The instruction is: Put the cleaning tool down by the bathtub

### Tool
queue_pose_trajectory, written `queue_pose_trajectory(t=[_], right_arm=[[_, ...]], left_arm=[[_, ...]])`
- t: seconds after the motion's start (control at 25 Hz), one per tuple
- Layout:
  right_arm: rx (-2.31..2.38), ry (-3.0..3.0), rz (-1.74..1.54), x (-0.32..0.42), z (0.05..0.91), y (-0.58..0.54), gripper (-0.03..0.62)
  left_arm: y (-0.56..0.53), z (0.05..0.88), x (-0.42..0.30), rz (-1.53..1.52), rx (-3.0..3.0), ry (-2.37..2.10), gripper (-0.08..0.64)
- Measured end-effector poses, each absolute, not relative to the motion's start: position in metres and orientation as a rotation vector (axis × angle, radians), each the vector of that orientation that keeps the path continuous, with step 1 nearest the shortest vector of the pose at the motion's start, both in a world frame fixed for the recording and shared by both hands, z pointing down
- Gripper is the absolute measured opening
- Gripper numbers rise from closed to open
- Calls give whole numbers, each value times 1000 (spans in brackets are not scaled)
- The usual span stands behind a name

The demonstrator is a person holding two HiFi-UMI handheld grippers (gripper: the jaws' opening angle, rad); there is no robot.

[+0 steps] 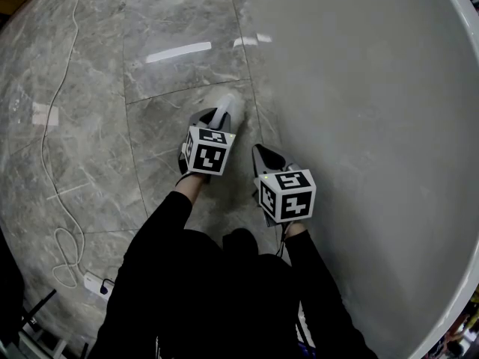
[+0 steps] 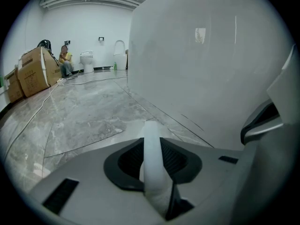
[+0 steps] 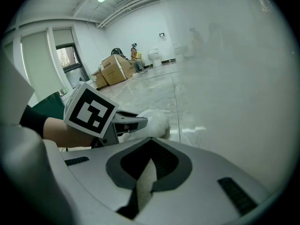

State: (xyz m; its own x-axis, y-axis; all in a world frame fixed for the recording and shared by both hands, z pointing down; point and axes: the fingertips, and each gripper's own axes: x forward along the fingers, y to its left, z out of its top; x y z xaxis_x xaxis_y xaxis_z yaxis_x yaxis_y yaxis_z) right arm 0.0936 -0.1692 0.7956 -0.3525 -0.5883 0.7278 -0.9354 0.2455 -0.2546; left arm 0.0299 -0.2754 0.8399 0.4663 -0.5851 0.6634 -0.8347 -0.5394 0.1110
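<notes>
Left hand-held gripper [image 1: 215,120] low at frame centre, clamping white cleaning tool [image 1: 230,105] beside bathtub [image 1: 359,88], right hand-held gripper [image 1: 263,155] alongside, pinching white strip [image 3: 145,182]

The left gripper [image 2: 153,162] clamps the white cleaning tool [image 2: 152,142] close beside the bathtub [image 2: 206,55].

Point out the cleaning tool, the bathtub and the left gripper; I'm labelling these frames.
cleaning tool [image 1: 230,108]: head view, on its fuzzy white head.
bathtub [image 1: 359,88]: head view, on its smooth side wall.
left gripper [image 2: 152,146]: left gripper view, between its jaws, which clamp the tool's white handle.
</notes>
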Motion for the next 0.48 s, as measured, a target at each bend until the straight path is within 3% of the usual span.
queue_pose_trajectory(t=[0.48], right_arm=[[1388, -2012, 920, 90, 792, -168, 0]], left_arm=[[-270, 827, 25, 761, 2319, -1130, 150]])
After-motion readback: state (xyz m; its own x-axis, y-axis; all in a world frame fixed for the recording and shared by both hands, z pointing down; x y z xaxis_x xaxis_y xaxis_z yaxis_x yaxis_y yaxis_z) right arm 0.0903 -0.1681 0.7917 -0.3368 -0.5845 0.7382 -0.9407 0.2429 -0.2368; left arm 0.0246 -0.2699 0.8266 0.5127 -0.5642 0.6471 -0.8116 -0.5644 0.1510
